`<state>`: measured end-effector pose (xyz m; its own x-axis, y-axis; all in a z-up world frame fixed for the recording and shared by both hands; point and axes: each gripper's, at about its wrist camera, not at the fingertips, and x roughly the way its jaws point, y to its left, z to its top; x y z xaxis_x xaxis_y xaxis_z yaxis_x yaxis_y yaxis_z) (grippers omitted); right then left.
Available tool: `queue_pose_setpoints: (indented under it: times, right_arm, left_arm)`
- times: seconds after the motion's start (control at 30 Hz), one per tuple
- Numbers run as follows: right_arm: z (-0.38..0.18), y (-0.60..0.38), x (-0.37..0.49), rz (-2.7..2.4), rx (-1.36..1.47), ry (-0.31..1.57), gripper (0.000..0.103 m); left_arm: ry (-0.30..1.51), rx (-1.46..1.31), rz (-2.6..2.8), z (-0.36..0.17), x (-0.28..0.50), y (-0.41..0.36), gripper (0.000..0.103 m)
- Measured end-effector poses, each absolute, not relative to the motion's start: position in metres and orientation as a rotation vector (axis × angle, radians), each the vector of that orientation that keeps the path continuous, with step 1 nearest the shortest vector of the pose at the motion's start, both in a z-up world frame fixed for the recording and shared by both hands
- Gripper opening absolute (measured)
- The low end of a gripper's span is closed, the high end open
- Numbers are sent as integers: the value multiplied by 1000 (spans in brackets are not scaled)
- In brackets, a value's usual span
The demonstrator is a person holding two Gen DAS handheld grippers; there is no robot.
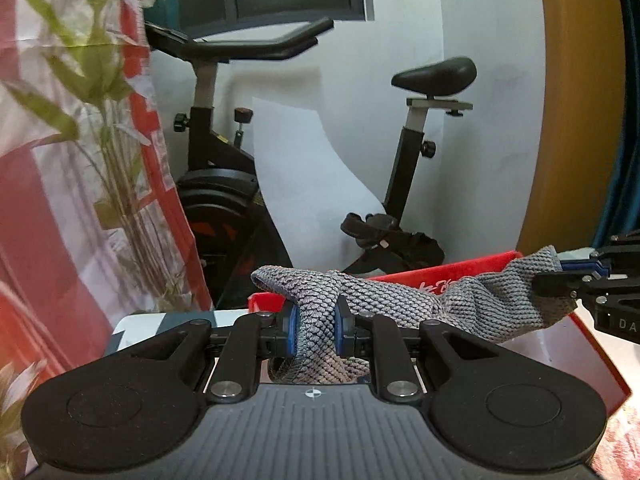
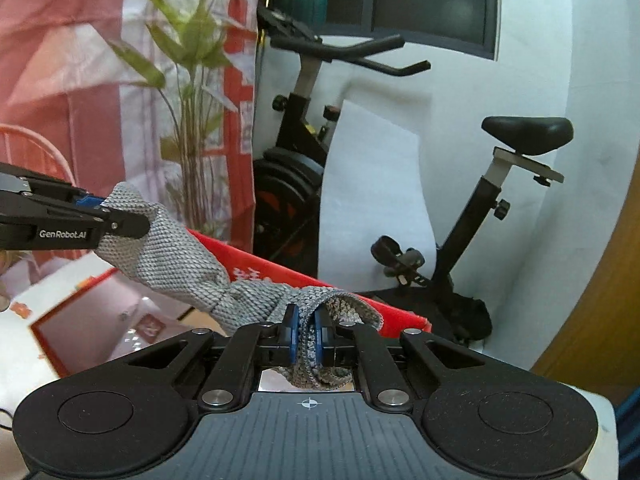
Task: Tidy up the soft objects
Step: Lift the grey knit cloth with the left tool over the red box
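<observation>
A grey knitted cloth (image 1: 400, 304) hangs stretched between my two grippers, above an open red box (image 1: 592, 344). My left gripper (image 1: 316, 328) is shut on one end of the cloth. My right gripper (image 2: 307, 338) is shut on the other end; it also shows at the right edge of the left wrist view (image 1: 560, 276). In the right wrist view the cloth (image 2: 180, 264) runs left to the left gripper (image 2: 108, 210), with the red box (image 2: 280, 276) below and behind it.
An exercise bike (image 1: 216, 160) stands by the white wall behind the box. A potted bamboo plant (image 2: 188, 92) and a red and white curtain (image 1: 40, 200) are at the left. A brown door (image 1: 576, 100) is at the right.
</observation>
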<state>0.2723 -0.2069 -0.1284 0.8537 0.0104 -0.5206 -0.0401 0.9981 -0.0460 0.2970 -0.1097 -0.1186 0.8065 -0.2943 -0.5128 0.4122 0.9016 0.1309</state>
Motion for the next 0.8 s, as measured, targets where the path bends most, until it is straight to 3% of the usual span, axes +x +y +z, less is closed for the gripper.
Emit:
queue_pose_setpoints:
  times: [0.8]
  right_arm:
    - [-175, -201, 329, 53, -116, 776, 7]
  left_arm:
    - [731, 352, -418, -172, 362, -139, 21]
